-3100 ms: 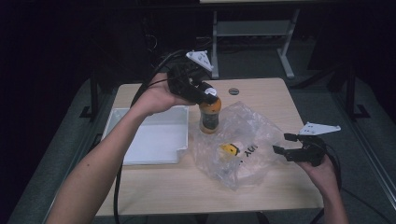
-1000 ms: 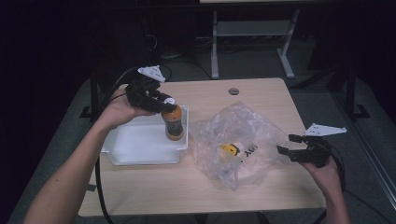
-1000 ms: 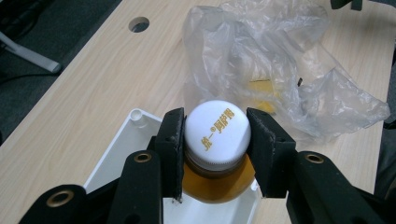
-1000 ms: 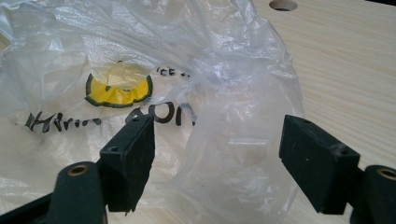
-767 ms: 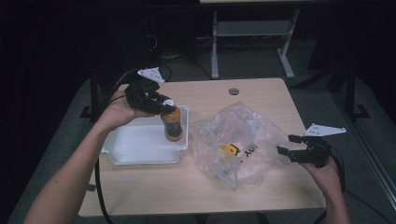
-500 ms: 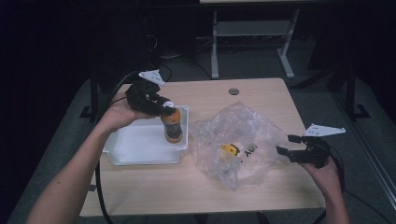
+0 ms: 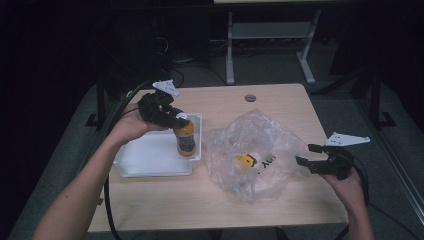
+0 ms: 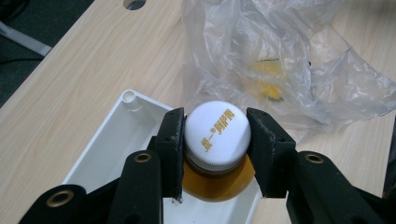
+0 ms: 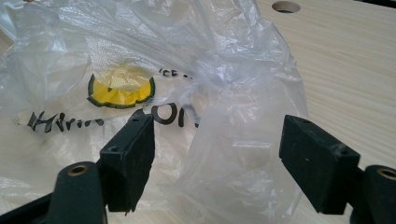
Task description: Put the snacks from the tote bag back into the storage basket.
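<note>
Meanwhile, at centre-left of the high view, the left gripper (image 7: 176, 118) is pinching the white cap (image 8: 215, 134) of an amber bottle (image 7: 185, 141), its jaws pressed against both sides of the cap. The bottle is standing upright at the right end of a white tray (image 7: 145, 159), its base seemingly on or just above the tray floor. At centre, a crumpled clear bag (image 7: 255, 155) is lying on the table (image 7: 165, 200). At right, the right gripper (image 7: 305, 156) is waiting with jaws spread around the bag's edge, gripping nothing. Judging by this, the bottle is being placed; next, the left jaws need opening and lifting clear.
</note>
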The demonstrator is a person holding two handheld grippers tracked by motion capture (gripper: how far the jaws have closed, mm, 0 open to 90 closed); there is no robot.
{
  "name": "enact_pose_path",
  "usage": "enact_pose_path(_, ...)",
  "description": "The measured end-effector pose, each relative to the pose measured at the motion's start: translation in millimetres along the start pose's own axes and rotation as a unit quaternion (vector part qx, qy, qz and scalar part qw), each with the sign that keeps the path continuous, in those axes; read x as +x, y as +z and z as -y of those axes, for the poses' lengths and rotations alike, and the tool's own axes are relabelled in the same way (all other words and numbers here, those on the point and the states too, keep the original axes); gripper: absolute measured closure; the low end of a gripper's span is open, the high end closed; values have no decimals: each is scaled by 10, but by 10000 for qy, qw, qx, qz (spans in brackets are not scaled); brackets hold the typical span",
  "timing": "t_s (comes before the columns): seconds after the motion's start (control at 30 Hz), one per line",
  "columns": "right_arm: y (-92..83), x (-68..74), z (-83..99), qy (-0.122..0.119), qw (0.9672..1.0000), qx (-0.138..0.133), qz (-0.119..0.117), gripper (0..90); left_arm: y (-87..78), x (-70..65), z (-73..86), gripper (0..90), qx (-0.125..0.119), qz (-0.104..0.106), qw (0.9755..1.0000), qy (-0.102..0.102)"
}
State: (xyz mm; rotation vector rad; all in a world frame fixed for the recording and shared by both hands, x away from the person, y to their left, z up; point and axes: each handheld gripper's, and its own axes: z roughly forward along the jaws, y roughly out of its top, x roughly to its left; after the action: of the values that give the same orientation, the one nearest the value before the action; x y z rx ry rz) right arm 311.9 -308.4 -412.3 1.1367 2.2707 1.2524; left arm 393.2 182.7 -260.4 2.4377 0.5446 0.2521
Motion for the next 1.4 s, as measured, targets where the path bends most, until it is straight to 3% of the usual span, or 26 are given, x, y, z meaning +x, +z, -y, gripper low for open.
enact_pose_path(0.37,-13,-8,4,-8,10000,-14,25,259,105,18,54,593,21,11,9999,-111)
enact_pose_path(1.4,-14,-6,8,3,10000,-6,18,259,349,15,233,593,357,66,9993,-100)
